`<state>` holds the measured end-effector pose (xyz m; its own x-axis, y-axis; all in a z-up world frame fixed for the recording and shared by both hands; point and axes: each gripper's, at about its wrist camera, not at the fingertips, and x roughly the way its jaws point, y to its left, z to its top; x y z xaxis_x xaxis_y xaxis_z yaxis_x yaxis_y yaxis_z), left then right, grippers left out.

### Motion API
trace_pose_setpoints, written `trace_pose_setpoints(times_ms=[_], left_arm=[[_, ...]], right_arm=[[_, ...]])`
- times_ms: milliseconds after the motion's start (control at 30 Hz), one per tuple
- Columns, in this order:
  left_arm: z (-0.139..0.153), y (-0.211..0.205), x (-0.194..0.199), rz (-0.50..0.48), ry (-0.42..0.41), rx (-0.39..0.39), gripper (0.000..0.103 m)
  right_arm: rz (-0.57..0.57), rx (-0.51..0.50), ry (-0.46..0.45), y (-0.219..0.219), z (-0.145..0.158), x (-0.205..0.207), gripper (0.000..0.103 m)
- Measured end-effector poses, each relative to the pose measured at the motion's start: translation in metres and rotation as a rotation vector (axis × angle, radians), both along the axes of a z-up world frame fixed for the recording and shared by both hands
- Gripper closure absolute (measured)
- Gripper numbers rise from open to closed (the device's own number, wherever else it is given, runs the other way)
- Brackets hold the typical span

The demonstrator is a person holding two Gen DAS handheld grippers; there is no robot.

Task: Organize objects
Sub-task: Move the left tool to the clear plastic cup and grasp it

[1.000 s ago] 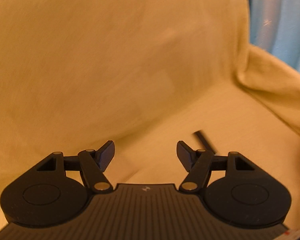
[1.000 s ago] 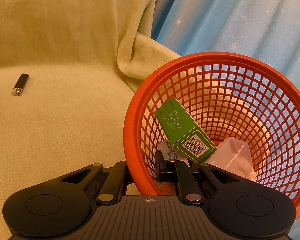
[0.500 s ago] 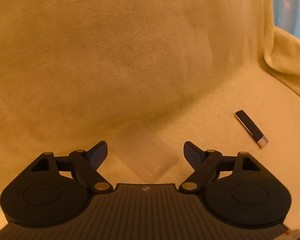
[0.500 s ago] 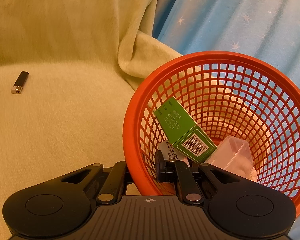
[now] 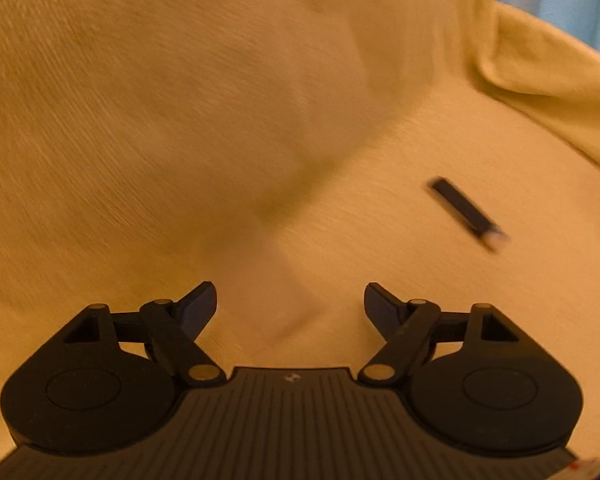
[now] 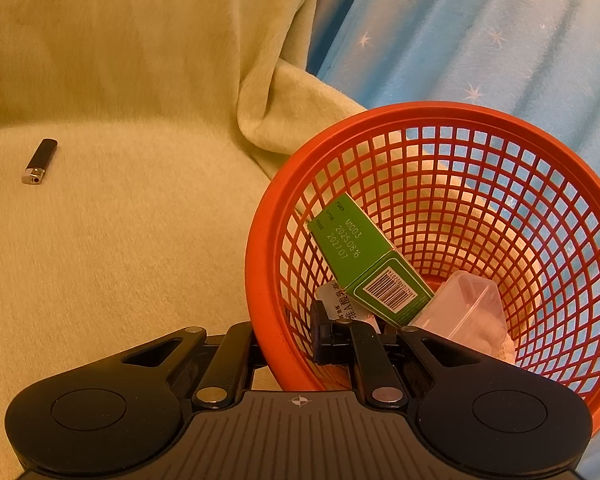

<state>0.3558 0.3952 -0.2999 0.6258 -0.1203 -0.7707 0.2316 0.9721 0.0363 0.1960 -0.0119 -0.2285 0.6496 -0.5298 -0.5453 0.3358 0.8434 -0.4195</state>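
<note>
Left gripper [image 5: 290,300], jaws spread wide and empty, hangs over the yellow blanket [image 5: 180,100], with the black lighter [image 5: 468,212] lying flat, well apart to its right, long axis diagonal, metal end toward the lower right in this view. Right gripper [image 6: 284,332], jaws pinched on the near rim of the orange basket [image 6: 480,120], which already contains a green box [image 6: 368,264], a clear plastic container [image 6: 464,308] and a white printed packet [image 6: 340,300]. Judged status: mostly sorted; the lighter appears to be the only item left outside.
</note>
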Motion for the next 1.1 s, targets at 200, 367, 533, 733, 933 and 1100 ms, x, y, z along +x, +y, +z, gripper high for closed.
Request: trace_pose_setpoints(times_ms=[200,367,533,733,933,1100], left_arm=[[-0.004,-0.025,-0.029,-0.056,-0.013,-0.009,0.036],[-0.002,-0.011,-0.014,0.13,-0.06,-0.06,0.034],[-0.01,-0.013,0.012,0.193,-0.046,-0.01,0.045],[-0.013,-0.025,0.01,0.156,-0.038,-0.02,0.072],[-0.007,-0.046,-0.019,0.042,-0.015,-0.094,0.072],[-0.001,-0.079,-0.049,-0.118,0.017,-0.16,0.05]], right_arm=[[0.003,-0.002,0.003,-0.001,0.0,-0.002,0.096],[0.004,-0.002,0.004,0.0,0.0,-0.002,0.096],[0.005,0.0,0.005,-0.001,-0.001,-0.002,0.096],[0.007,0.003,0.004,-0.001,-0.001,-0.001,0.096],[0.01,0.001,0.008,0.0,-0.001,-0.003,0.096],[0.01,-0.001,0.01,0.0,-0.001,-0.003,0.096]])
